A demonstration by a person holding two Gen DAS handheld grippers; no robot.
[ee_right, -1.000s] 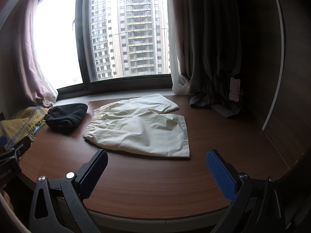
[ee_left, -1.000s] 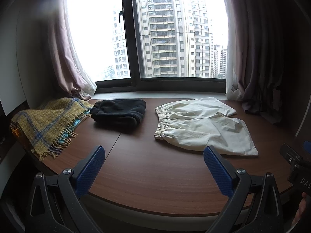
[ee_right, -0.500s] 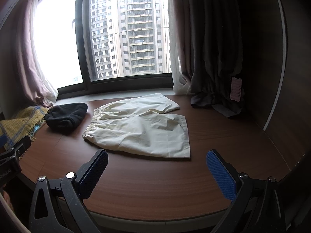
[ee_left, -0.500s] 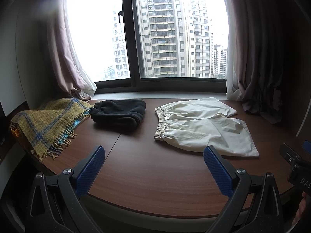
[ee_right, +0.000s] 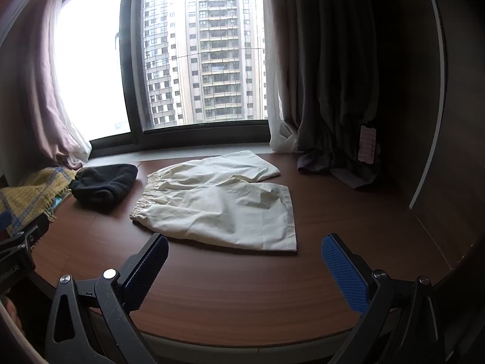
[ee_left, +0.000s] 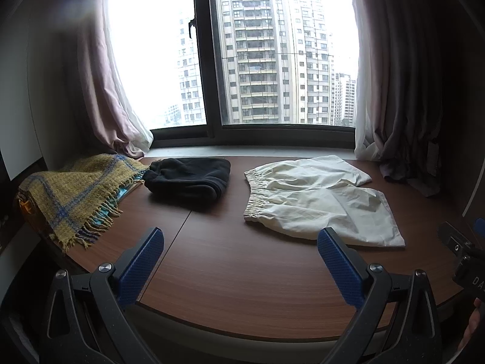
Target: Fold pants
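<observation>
Right now your left gripper (ee_left: 241, 244) hangs over the near edge of the brown wooden table (ee_left: 242, 279) with its blue-padded jaws spread wide and nothing between them, and your right gripper (ee_right: 244, 250) sits the same way, released and empty, above the near edge of that table. You can see the cream pants (ee_left: 318, 200) lying flat on the far right half of the table, elastic waistband toward the left, both short legs pointing right, one leg nearer you and one nearer the window (ee_left: 272, 48); in the right wrist view the pants (ee_right: 218, 200) lie straight ahead, well apart from both pads. Just left of the waistband lies a dark folded garment (ee_left: 188, 179), not touching the pants, and beyond it a yellow plaid fringed blanket (ee_left: 75, 194) drapes over the table's left end. Curtains (ee_left: 400, 69) hang at both sides of the window
</observation>
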